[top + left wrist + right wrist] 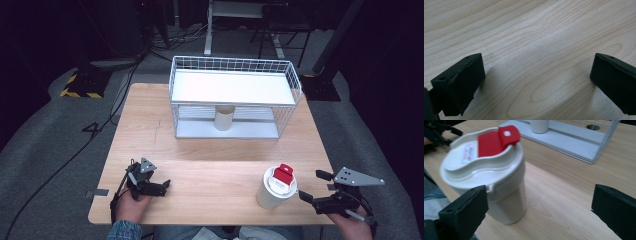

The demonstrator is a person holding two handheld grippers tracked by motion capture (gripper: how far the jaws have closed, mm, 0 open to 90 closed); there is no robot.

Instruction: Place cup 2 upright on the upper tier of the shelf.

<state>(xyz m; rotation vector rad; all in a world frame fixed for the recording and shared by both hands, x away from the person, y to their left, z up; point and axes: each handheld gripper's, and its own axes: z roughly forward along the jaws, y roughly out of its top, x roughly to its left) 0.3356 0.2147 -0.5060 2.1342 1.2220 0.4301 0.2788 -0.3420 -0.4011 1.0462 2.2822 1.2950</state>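
Note:
A white travel cup (274, 191) with a white lid and a red flip tab (284, 174) stands upright near the table's front right. My right gripper (314, 186) is open just to its right, jaws wide apart. In the right gripper view the cup (499, 180) stands in front of the left jaw, not between the jaws. My left gripper (163, 187) rests low on the table at the front left, open, with bare wood between its jaws (536, 82). A second white cup (224, 118) stands on the lower shelf of the wire rack (295, 80).
The white wire rack (596, 150) takes up the table's far middle, with a flat white top shelf (230, 87). Bare wood (215, 160) lies between the rack and the grippers. The table's front edge (200, 222) runs just ahead of both hands.

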